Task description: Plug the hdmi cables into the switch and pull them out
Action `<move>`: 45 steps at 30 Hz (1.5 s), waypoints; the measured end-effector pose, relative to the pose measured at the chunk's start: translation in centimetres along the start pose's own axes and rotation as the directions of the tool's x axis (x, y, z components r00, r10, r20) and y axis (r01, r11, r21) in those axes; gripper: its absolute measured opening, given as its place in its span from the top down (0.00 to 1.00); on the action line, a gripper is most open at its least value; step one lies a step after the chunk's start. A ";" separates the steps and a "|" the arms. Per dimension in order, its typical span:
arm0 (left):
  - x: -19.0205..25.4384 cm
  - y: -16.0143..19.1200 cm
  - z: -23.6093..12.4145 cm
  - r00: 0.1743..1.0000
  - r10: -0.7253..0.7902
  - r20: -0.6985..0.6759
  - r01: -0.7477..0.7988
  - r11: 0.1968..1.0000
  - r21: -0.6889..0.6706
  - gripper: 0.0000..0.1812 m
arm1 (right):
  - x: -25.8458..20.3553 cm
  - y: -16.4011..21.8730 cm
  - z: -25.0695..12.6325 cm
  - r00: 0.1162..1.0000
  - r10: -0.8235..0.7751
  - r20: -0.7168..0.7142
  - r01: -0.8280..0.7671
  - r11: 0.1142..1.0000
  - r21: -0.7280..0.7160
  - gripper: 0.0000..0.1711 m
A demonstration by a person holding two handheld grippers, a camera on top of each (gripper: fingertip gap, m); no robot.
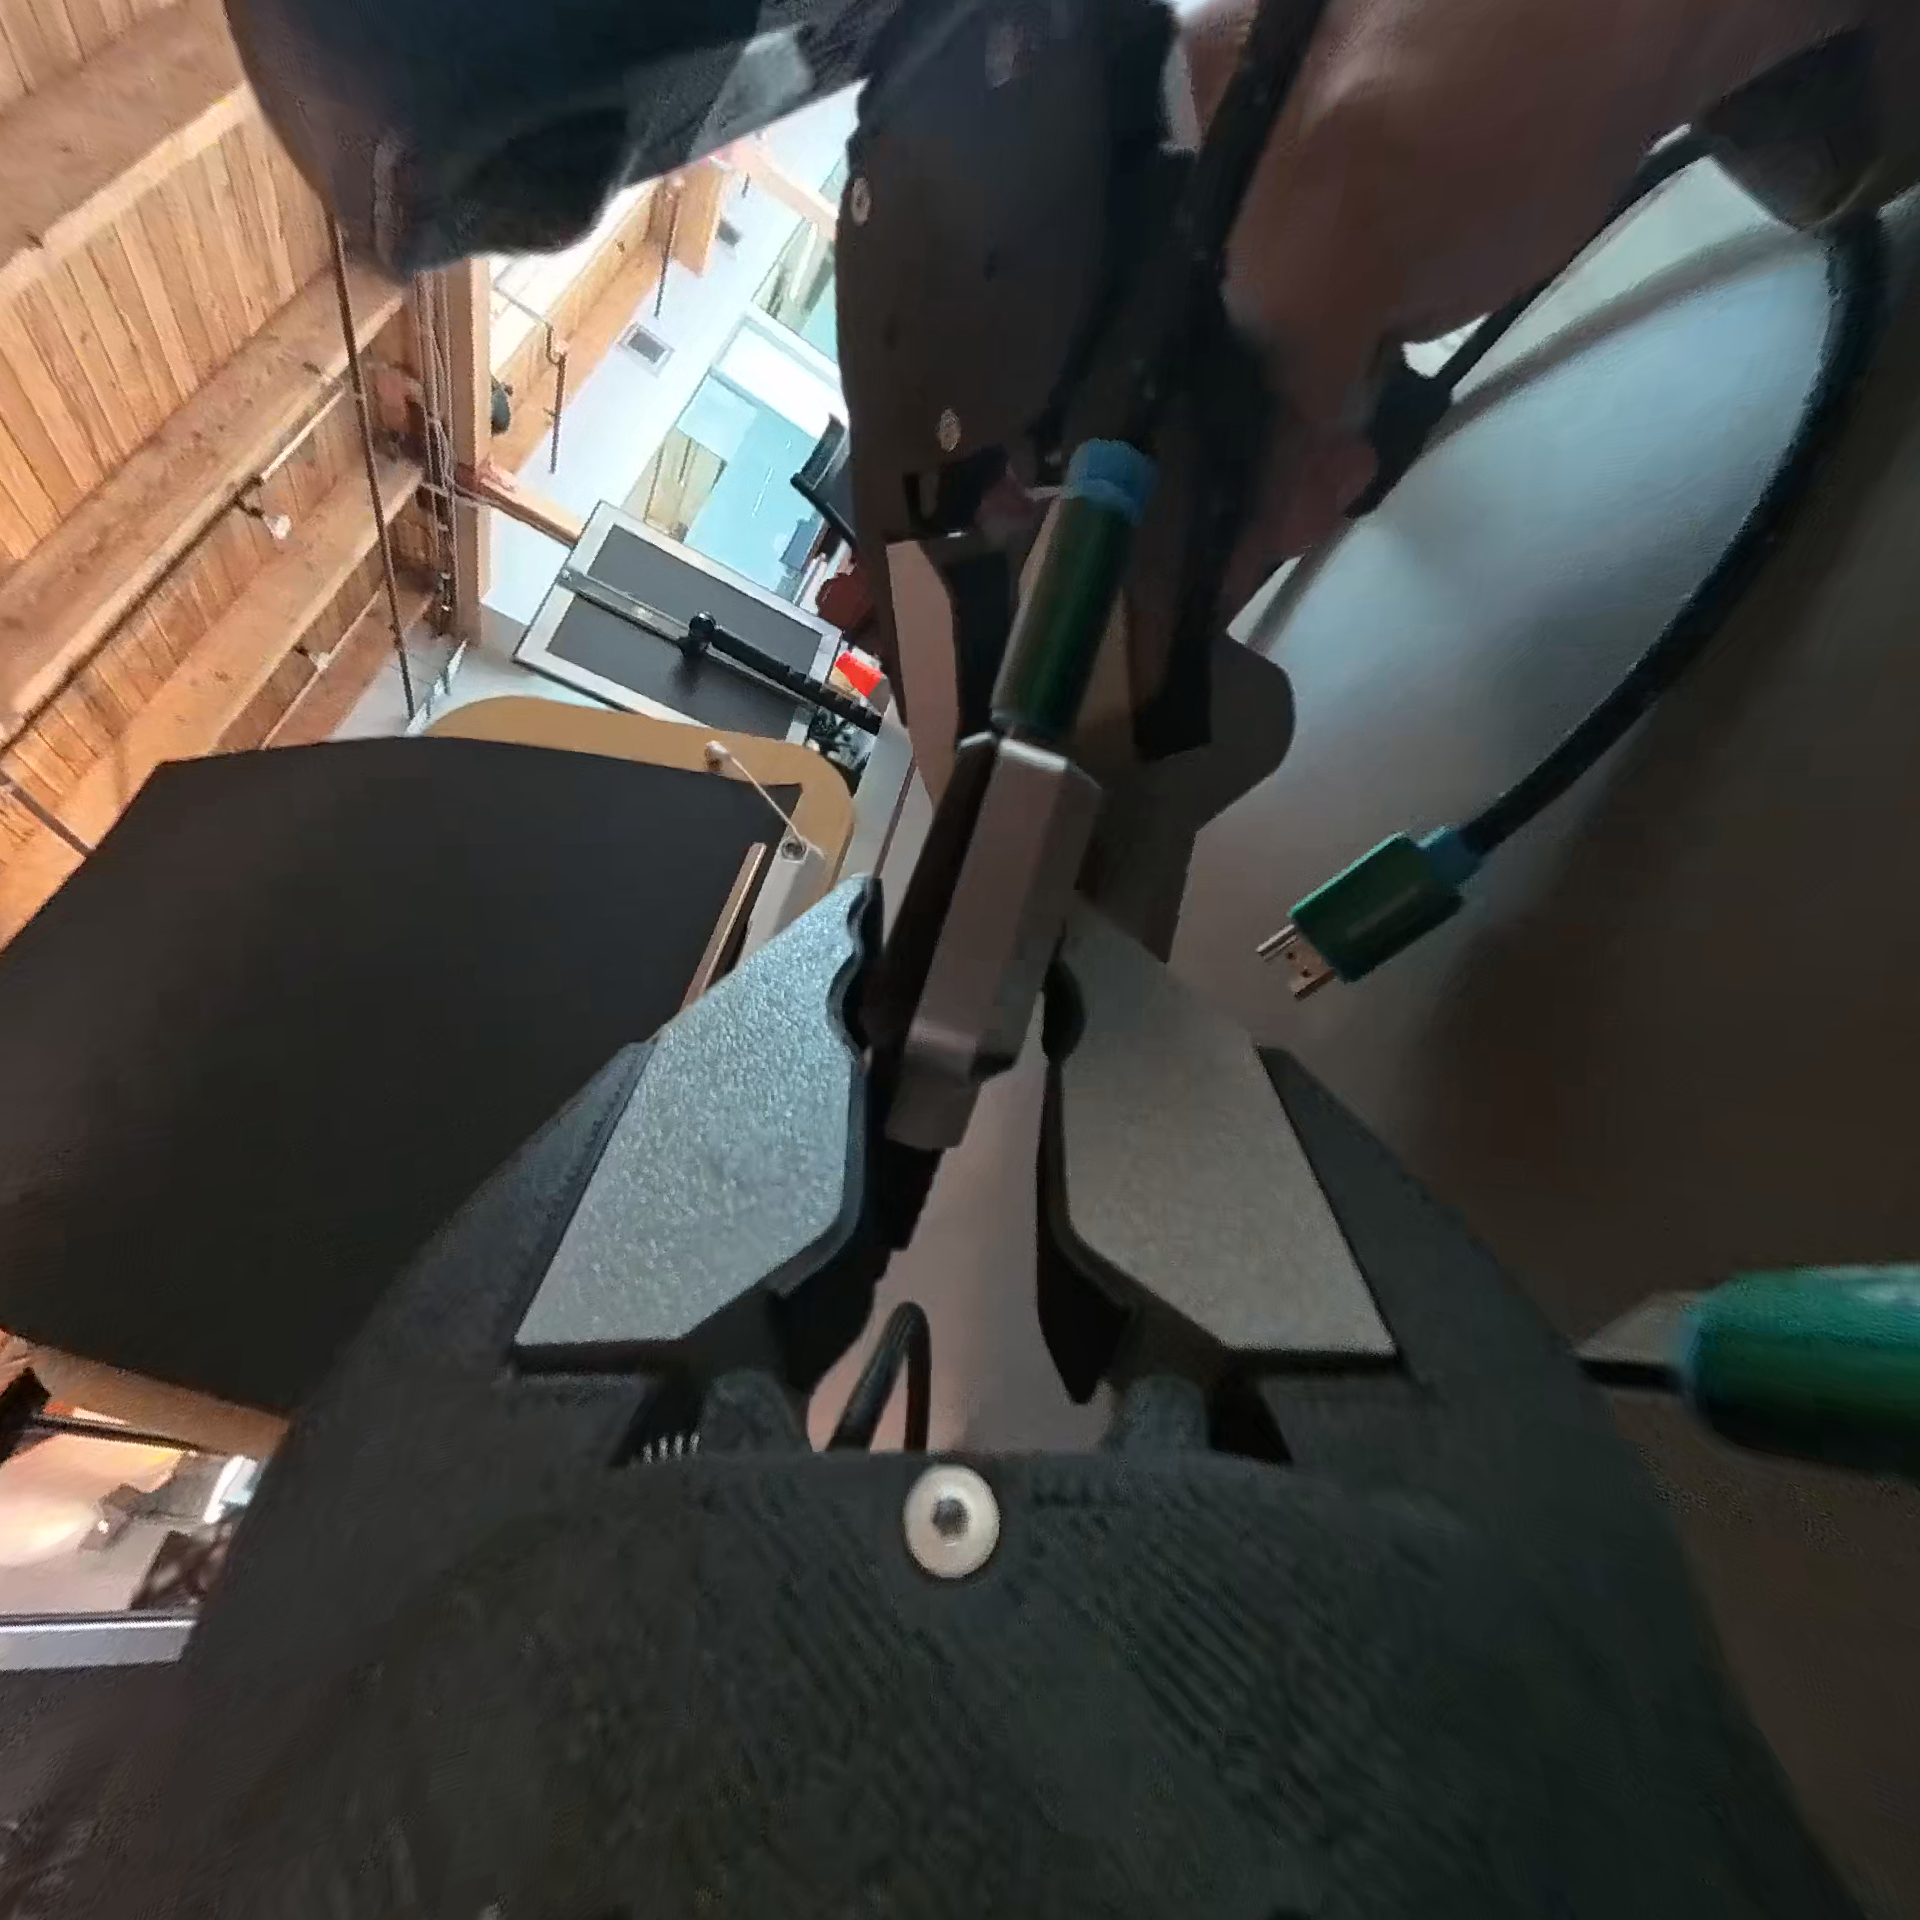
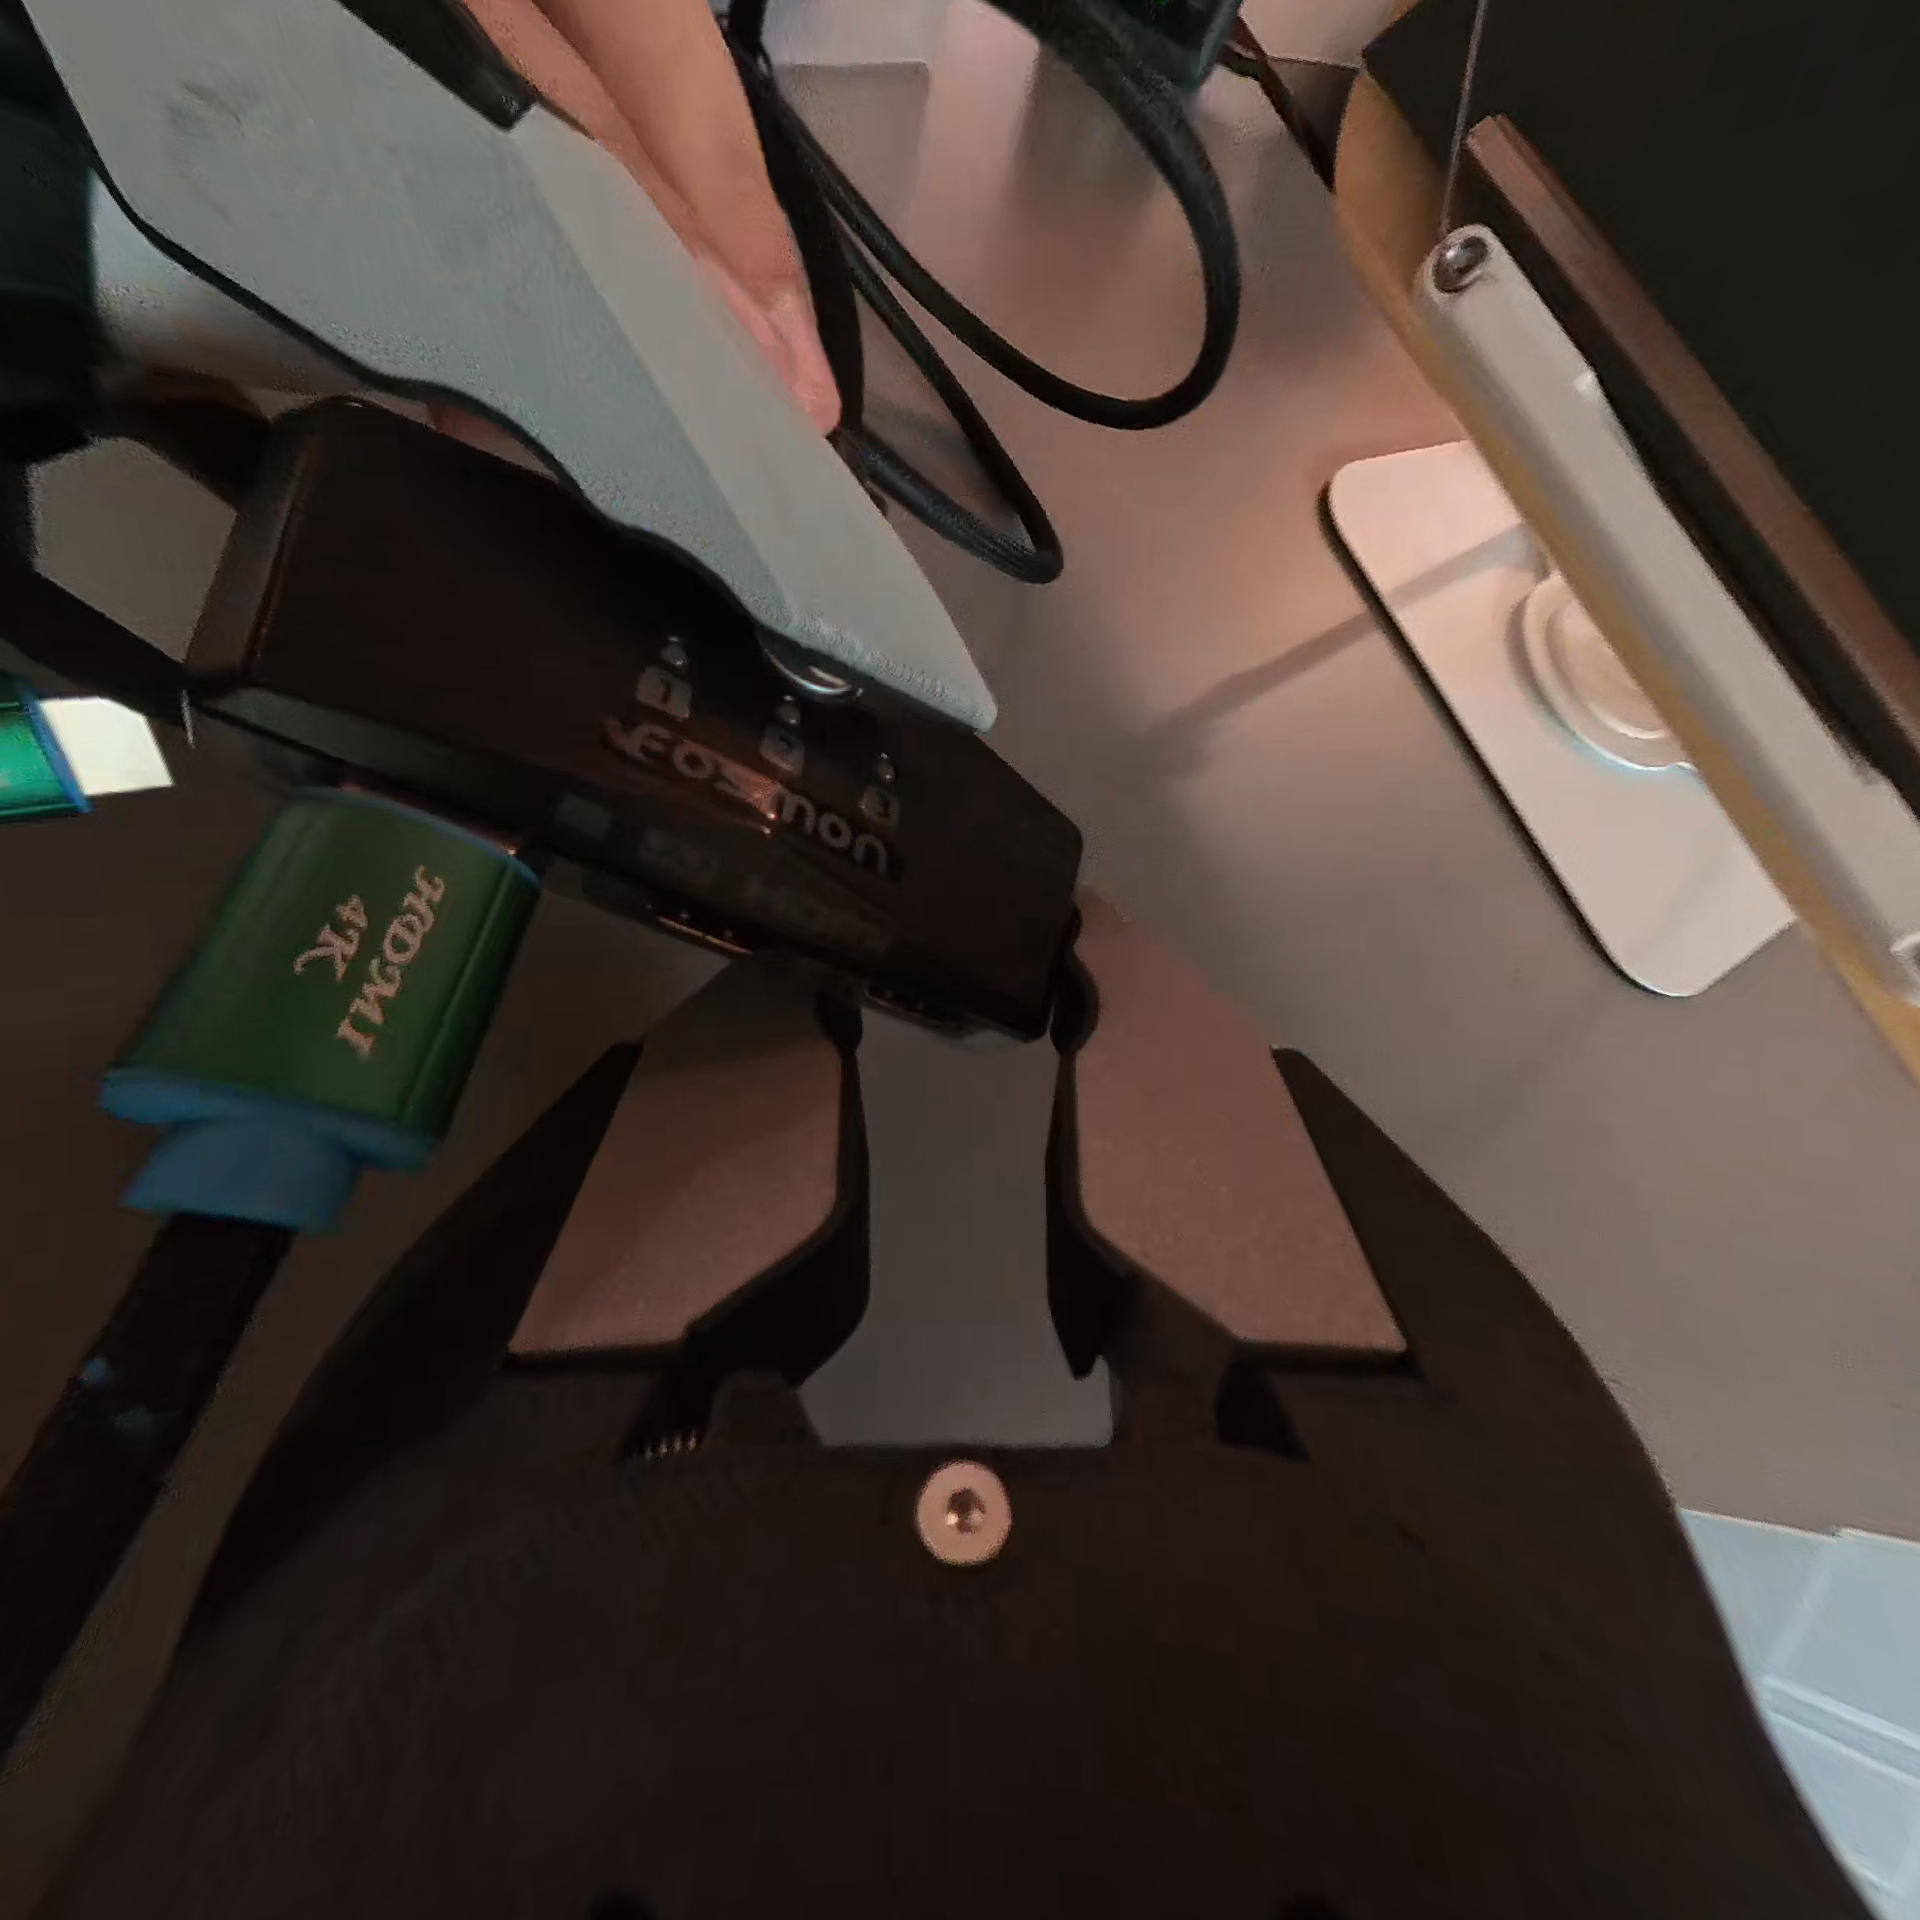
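- Grip on the left gripper (image 1: 961, 997): its jaws are closed on the switch (image 1: 987, 883), pinching the box across its thin sides near one end and holding it up off the table (image 2: 1299, 727).
- The right gripper (image 2: 956, 1013) has its jaws partly open with nothing clearly between them; the tips sit right at the port face of the switch, near its corner. Whether they press on it I cannot tell.
- One green plug (image 2: 312, 956) is seated in a port just to the left of the right jaws, with its blue collar and black cable trailing back toward the camera.
- My reading is that this seated plug is the next thing to handle. The right jaws should shift sideways onto its green shell, not onto the collar or cable.
- Close squarely on the flat faces, then draw straight along the port's line. Any twist would lever the connector, since the switch is only held at one end.
- The left jaws need to hold firm against that pull.
- Farther out, a loose plug (image 1: 1361, 914) lies on the table, and another green plug (image 1: 1787, 1371) shows at the frame edge. Keep their cables clear.
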State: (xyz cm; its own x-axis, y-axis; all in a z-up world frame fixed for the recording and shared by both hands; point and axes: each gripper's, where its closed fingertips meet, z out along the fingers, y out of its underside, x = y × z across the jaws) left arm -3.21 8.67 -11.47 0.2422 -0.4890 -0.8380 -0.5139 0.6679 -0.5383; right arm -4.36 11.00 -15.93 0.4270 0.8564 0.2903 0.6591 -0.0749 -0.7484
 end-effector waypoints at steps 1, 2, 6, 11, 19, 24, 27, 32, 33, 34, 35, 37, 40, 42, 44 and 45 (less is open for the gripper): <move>0.2 -0.1 0.0 1.000 0.016 -0.005 -0.016 1.000 0.002 0.85 | -0.3 0.2 0.0 1.000 0.011 0.025 -0.011 1.000 -0.002 0.82; 0.4 -0.2 -0.1 0.999 0.028 -0.016 -0.028 1.000 0.002 0.85 | -0.6 0.3 0.0 0.999 0.023 0.049 -0.023 1.000 -0.005 0.82; -0.3 -0.8 -0.3 0.999 -0.043 -0.019 0.043 0.999 0.027 0.87 | -0.4 -0.9 -0.8 0.991 0.107 0.083 -0.115 0.989 0.098 0.84; -1.7 -1.2 -0.9 0.979 -0.198 -0.038 0.201 0.975 0.092 0.86 | 0.5 -2.4 -2.8 0.987 0.142 0.074 -0.155 0.961 0.227 0.92; -1.9 0.1 -0.3 0.994 -0.099 0.049 0.099 0.995 0.019 0.85 | 1.7 -1.6 -2.0 0.991 0.104 -0.079 -0.088 0.980 0.179 1.00; -2.8 2.5 0.1 0.987 -0.138 0.085 0.142 0.989 -0.039 0.86 | 6.7 0.9 -3.1 0.886 0.412 -0.211 -0.368 0.904 0.218 0.83; -2.4 3.5 0.2 0.988 -0.139 0.073 0.144 0.987 -0.067 0.86 | 8.2 3.6 -3.1 0.825 0.489 -0.282 -0.458 0.872 0.172 0.79; -2.0 4.3 0.4 0.990 -0.126 0.056 0.130 0.988 -0.088 0.86 | 8.3 7.6 -1.6 0.805 0.460 -0.375 -0.505 0.863 -0.026 0.75; -2.0 4.4 0.4 0.992 -0.116 0.056 0.121 0.989 -0.091 0.86 | 8.4 7.9 -1.3 0.811 0.442 -0.383 -0.496 0.867 -0.049 0.76; -1.9 4.4 0.4 0.993 -0.105 0.058 0.110 0.990 -0.090 0.86 | 8.5 8.2 -1.2 0.817 0.421 -0.395 -0.483 0.873 -0.069 0.75; -1.9 4.4 0.4 0.994 -0.092 0.062 0.098 0.991 -0.089 0.86 | 8.7 8.5 -1.1 0.824 0.393 -0.409 -0.464 0.882 -0.088 0.75; -1.8 4.5 0.3 0.995 -0.061 0.073 0.068 0.994 -0.090 0.86 | 8.8 9.2 -0.7 0.837 0.352 -0.419 -0.440 0.888 -0.134 0.73; -0.3 4.8 0.1 0.999 -0.047 0.019 0.049 0.994 -0.098 0.86 | 8.1 9.0 0.1 0.856 0.391 -0.338 -0.452 0.883 -0.125 0.84; 0.2 5.4 -0.2 1.000 -0.011 -0.006 0.010 0.994 -0.113 0.86 | 7.7 8.7 0.4 0.873 0.386 -0.298 -0.439 0.889 -0.134 0.90; -0.4 5.9 -0.5 1.000 0.017 0.024 -0.014 0.992 -0.129 0.86 | 7.6 8.1 0.2 0.882 0.377 -0.284 -0.422 0.899 -0.117 0.90; -0.8 6.1 -0.7 0.999 0.024 0.041 -0.019 0.991 -0.129 0.86 | 7.6 7.3 0.1 0.888 0.373 -0.270 -0.405 0.911 -0.073 0.90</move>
State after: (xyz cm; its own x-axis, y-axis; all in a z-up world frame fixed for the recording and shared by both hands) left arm -7.08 12.74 -13.98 0.2635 -0.4489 -0.8539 -0.6202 0.5991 -0.5064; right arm 3.61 17.04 -19.21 0.7921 0.5942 0.1394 0.4728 -0.4528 -0.7559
